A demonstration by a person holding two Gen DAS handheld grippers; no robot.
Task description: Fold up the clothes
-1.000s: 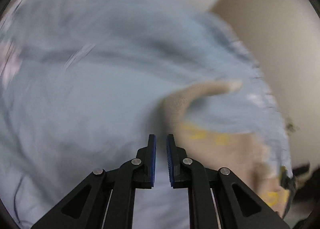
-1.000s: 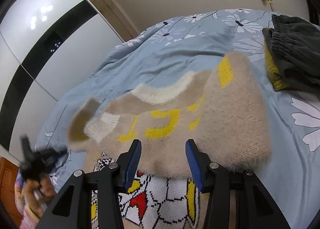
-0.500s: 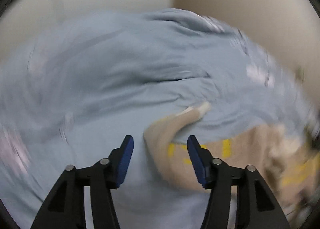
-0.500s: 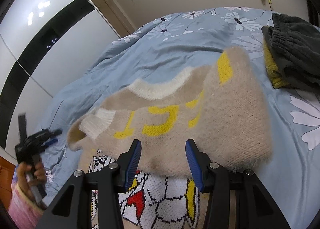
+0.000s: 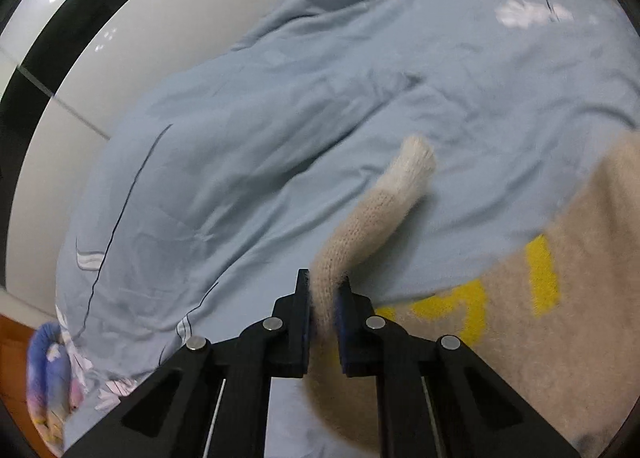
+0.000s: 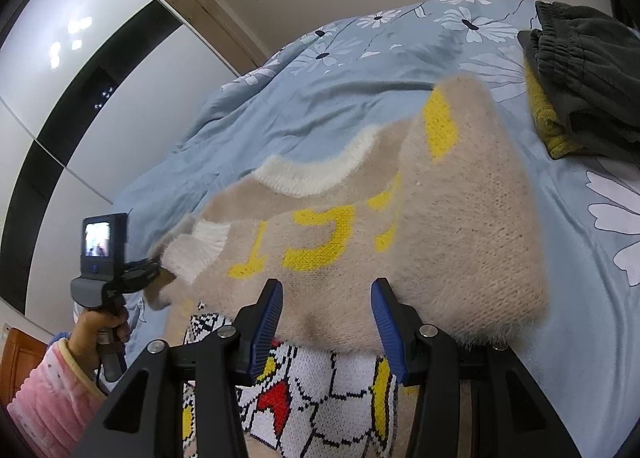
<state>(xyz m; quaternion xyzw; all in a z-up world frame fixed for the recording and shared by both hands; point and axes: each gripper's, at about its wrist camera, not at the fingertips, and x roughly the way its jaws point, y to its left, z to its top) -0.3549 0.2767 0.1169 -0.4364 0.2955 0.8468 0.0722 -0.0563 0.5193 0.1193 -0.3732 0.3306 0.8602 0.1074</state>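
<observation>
Blue floral duvet covers the whole bed and is the work surface; everything else is placed relative to the fuzzy beige knit sweater with yellow lettering and a white collar, which lies on the duvet with its right side doubled over onto the chest. Left gripper is clamped on the sweater's left sleeve partway along it, white cuff dangling free beyond the jaws. Right gripper hovers at the sweater's near hem with jaws apart, holding nothing. Patterned white knit with black lines and red and yellow patches lies under the near hem, and a folded stack of dark grey and mustard clothes sits off the sweater's right side. Risks: the grip sits well short of the cuff, so the cuff may flop and crease when the sleeve gets laid across. A hard pull on the sleeve could drag the body and undo the doubled-over right side, since the right gripper pins nothing. Fuzzy yarn is slippery and could slide out of the pads. Left view is motion-blurred, so bite depth is probably shallow but I can't confirm. Hem could also snag the patterned knit underneath.
</observation>
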